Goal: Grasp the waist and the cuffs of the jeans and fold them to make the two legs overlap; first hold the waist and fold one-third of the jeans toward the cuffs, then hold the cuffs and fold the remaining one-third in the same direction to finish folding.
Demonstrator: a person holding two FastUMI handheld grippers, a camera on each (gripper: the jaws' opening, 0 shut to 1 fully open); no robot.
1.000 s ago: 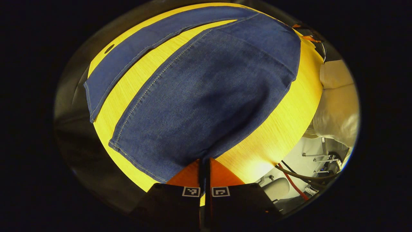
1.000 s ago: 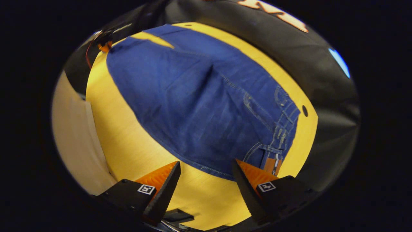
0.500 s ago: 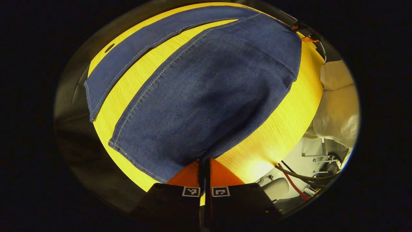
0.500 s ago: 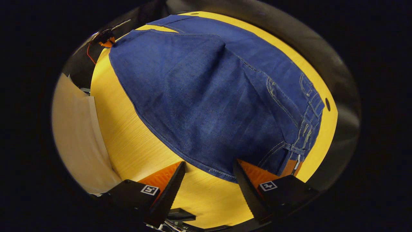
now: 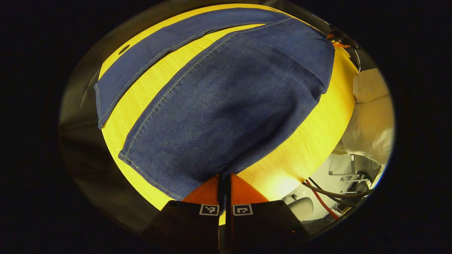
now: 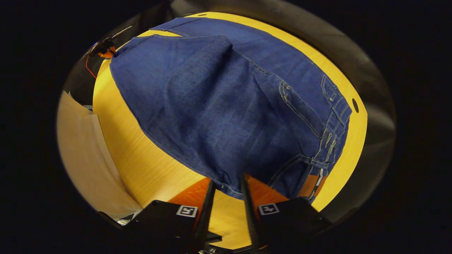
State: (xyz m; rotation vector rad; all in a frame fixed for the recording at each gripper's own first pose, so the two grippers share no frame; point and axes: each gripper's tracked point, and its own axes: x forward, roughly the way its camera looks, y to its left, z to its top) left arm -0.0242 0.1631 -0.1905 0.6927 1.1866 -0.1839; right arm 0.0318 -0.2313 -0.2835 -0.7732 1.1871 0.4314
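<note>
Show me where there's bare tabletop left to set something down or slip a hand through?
One bare strip of the table runs between the two jeans legs. Another lies along the near edge, between the jeans and the person's pale clothing. A thin margin sits past the waistband. It is crowded where the left gripper and right gripper meet the denim.

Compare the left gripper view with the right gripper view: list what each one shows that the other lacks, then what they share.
Left gripper view: two separate legs ending in hemmed cuffs, cables beyond the table edge, and the left gripper shut on the near leg's edge.

Right gripper view: the waistband with belt loops and a pocket seam, and the right gripper, its jaws still apart around the jeans' edge.

Both: the jeans spread on the yellow table.
</note>
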